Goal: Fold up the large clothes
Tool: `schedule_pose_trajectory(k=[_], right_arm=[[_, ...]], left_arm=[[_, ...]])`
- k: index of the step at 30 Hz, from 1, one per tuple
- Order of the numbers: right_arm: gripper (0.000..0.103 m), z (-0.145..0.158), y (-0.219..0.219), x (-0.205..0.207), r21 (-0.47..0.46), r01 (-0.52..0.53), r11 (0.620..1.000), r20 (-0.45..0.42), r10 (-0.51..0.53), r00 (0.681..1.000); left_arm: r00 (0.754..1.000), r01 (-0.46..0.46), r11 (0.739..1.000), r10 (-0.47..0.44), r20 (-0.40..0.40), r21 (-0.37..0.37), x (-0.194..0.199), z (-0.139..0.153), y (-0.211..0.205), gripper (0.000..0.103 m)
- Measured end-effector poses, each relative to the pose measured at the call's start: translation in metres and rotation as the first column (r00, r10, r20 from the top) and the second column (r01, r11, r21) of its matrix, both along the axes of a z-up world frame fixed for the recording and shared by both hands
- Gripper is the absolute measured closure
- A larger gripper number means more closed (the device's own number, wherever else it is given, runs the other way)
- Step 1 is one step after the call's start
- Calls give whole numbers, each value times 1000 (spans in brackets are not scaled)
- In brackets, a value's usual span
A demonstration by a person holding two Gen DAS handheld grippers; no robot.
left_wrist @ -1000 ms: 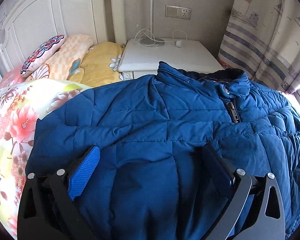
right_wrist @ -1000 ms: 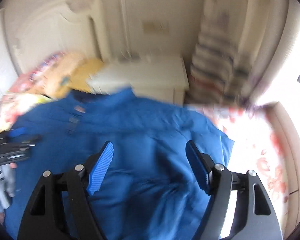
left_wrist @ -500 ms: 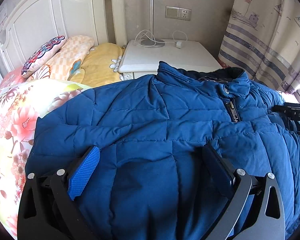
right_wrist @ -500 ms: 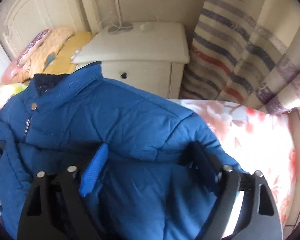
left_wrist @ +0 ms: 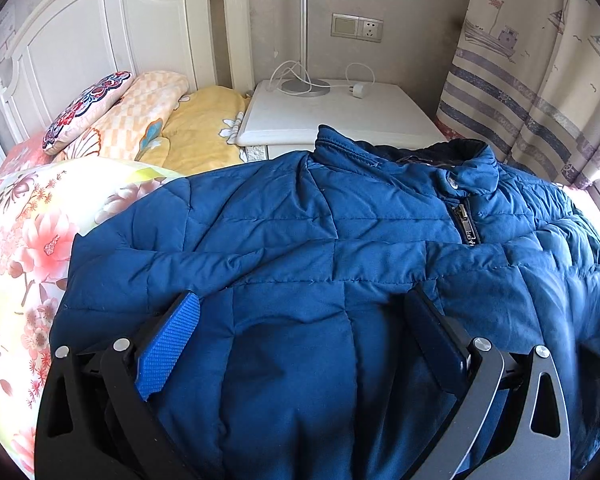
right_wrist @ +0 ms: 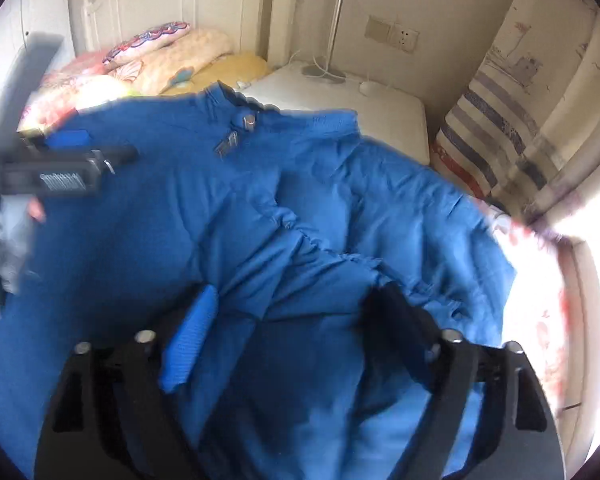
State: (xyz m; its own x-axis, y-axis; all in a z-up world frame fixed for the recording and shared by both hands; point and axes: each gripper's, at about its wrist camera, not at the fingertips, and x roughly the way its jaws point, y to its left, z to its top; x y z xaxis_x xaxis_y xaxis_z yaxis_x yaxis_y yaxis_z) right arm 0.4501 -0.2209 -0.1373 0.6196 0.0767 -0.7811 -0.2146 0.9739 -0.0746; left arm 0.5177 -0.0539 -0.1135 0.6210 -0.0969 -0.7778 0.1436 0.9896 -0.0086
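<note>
A large blue quilted jacket (left_wrist: pixel 300 248) lies spread on the bed, collar toward the nightstand, zipper (left_wrist: pixel 466 224) at the right of the chest. It also fills the right wrist view (right_wrist: pixel 284 216), where a sleeve lies folded across the body. My left gripper (left_wrist: pixel 304 316) is open, low over the jacket's left half, with fabric between its jaws. My right gripper (right_wrist: pixel 292 312) is open over the jacket's right half. The left gripper shows from the side in the right wrist view (right_wrist: pixel 72 160).
A floral quilt (left_wrist: pixel 24 240) covers the bed at left. Pillows (left_wrist: pixel 132 108) lie by the white headboard (left_wrist: pixel 100 32). A white nightstand (left_wrist: pixel 340 116) with a lamp base and cable stands behind the collar. A striped curtain (left_wrist: pixel 532 92) hangs at right.
The right gripper has swung left across the jacket, and its view is blurred by motion. A sleeve now lies over the jacket's body. The left gripper has stayed in place.
</note>
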Motion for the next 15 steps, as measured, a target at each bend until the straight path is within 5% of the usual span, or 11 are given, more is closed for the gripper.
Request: schedule_pose_trajectory(k=[4, 6, 10, 12, 15], right_arm=[[17, 4, -7, -6, 43, 82, 996, -38, -80, 996], [19, 24, -11, -27, 77, 105, 991, -4, -105, 994], [18, 41, 5, -89, 76, 46, 996, 59, -51, 997], [16, 28, 11, -108, 72, 31, 997, 24, -32, 999], [10, -11, 17, -115, 2, 42, 999, -82, -42, 996]], left_arm=[[999, 4, 1000, -4, -35, -15, -2, 6, 8, 4], [998, -60, 998, 60, 4, -11, -29, 27, 20, 8], [999, 9, 996, -7, 31, -88, -105, 49, 22, 6], [998, 61, 997, -59, 30, -52, -145, 42, 12, 4], [994, 101, 989, -96, -48, 104, -173, 2, -9, 4]])
